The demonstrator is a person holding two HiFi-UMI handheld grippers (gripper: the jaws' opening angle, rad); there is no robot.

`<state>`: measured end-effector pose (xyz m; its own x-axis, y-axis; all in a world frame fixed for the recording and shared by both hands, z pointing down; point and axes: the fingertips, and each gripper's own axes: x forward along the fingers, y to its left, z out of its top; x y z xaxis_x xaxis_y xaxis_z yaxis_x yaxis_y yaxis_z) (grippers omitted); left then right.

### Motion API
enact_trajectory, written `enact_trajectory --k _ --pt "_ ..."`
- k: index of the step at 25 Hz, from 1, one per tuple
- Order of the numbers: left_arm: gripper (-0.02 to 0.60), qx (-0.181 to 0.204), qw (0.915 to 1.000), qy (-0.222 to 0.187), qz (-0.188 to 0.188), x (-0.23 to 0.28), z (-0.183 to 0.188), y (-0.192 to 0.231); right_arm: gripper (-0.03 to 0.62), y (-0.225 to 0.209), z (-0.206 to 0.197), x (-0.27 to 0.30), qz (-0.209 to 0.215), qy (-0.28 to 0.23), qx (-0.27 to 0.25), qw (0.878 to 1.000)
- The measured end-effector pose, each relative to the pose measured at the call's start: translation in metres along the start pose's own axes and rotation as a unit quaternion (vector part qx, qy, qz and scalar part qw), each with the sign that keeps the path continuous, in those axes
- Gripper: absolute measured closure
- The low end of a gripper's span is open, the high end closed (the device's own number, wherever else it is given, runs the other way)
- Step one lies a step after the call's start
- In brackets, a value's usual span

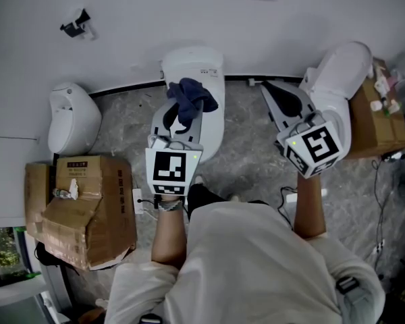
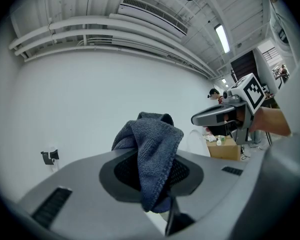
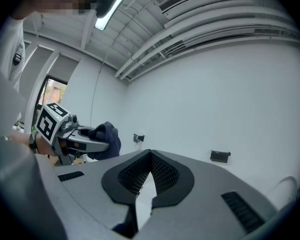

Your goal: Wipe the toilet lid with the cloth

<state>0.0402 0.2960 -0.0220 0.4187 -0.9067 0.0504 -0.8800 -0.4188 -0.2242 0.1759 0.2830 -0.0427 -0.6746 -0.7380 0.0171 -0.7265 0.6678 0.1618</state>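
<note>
L gripper point(image 2: 157, 184) clamped on blue cloth point(image 2: 152, 149) over toilet point(image 1: 210, 128) — R gripper point(image 3: 150, 169) jaws together, nothing btwn.

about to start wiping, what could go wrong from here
The cloth is pinched in a bunch by the left gripper, most of it hanging loose: it might slip out or wipe the toilet only in a narrow strip. The right gripper, shut and empty, sits near the second toilet and could bump it.
</note>
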Motion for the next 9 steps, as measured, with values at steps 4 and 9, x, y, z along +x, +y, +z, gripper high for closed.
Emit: enact_trajectory --k 4,9 --pt "0.495 -0.002 1.0 0.001 -0.001 -0.001 -0.003 -0.002 0.568 0.0 -0.005 -0.001 -0.002 0.004 0.001 1.0" --pt "0.495 -0.001 1.0 0.0 -0.007 -0.003 -0.006 -0.012 0.568 0.001 -0.008 -0.01 -0.008 0.005 0.002 1.0"
